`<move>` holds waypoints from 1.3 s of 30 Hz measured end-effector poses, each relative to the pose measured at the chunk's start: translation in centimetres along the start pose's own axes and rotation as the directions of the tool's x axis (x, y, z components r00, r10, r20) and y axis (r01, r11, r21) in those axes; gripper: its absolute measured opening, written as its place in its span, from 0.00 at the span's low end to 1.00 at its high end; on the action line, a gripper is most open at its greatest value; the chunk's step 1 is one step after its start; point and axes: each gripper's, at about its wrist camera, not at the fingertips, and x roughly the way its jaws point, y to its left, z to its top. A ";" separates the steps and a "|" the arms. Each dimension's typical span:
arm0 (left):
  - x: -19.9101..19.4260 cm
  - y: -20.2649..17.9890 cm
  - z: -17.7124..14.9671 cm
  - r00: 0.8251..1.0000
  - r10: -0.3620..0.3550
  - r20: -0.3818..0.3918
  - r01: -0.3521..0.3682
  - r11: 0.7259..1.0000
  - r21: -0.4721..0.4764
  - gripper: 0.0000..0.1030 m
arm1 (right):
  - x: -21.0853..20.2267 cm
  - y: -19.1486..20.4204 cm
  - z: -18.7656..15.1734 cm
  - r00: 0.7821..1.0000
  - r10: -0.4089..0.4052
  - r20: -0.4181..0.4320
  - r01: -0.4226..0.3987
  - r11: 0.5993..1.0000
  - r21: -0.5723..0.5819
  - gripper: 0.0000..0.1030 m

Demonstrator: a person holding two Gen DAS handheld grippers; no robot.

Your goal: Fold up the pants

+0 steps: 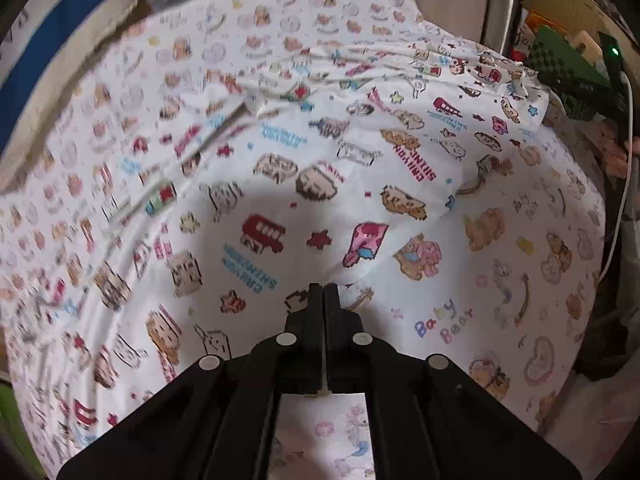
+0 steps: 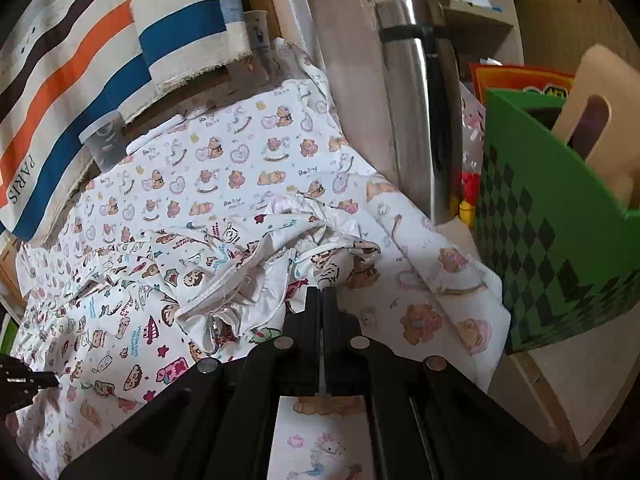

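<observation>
White pants with a pixel cartoon print [image 1: 280, 184] lie spread on a bear-print sheet [image 1: 532, 264]. In the left wrist view my left gripper [image 1: 322, 290] is shut, its tips at the pants' near edge; whether cloth is pinched between them I cannot tell. In the right wrist view the pants' waistband end [image 2: 224, 296] lies bunched and rumpled. My right gripper [image 2: 321, 292] is shut with its tips at the bunched fabric; a grip on cloth is not clear. The other gripper [image 2: 20, 382] shows at the left edge.
A steel flask [image 2: 416, 92] stands at the back right, beside a green checked box [image 2: 560, 240]. A striped cloth bag [image 2: 80, 80] leans at the back left, with a plastic cup [image 2: 106, 142] by it. The sheet [image 2: 240, 152] covers the table.
</observation>
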 end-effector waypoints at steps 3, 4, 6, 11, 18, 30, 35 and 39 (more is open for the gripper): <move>-0.9 -0.4 0.0 0.999 -0.008 0.031 0.008 1.000 -0.006 0.00 | 0.6 -0.4 -0.5 1.000 -0.015 -0.023 0.016 0.999 0.028 0.00; -1.5 -0.5 -0.1 0.999 -0.020 0.038 0.021 1.000 -0.016 0.00 | 0.7 -0.7 -0.7 0.999 -0.031 -0.019 0.032 0.998 0.046 0.00; -2.8 -1.0 -0.4 0.998 -0.032 0.056 0.032 0.999 -0.007 0.00 | 0.4 -0.9 -0.8 0.999 -0.031 -0.006 0.032 0.998 0.051 0.00; -6.3 -3.1 -1.4 0.995 -0.043 0.092 0.039 0.998 0.044 0.00 | -1.9 -1.3 -0.7 0.997 -0.055 0.055 0.051 0.996 0.072 0.00; -8.2 -4.3 -3.2 0.995 -0.029 0.099 0.024 0.999 0.047 0.00 | -6.1 -1.3 0.0 0.989 -0.106 0.100 0.105 0.994 0.008 0.00; -8.5 -7.2 -5.8 0.993 0.009 0.115 -0.018 0.997 0.077 0.00 | 0.9 -2.3 -1.3 0.998 -0.009 -0.056 0.014 0.996 0.089 0.43; -5.5 -4.9 -4.9 0.989 0.108 0.098 -0.110 0.994 0.019 0.09 | 3.4 -2.8 -0.4 0.994 0.005 -0.113 0.008 0.993 0.114 0.43; -3.4 -3.7 -4.4 0.978 0.186 0.090 -0.189 0.982 0.019 0.28 | 4.1 -2.8 -0.3 0.993 0.013 -0.117 -0.002 0.995 0.095 0.42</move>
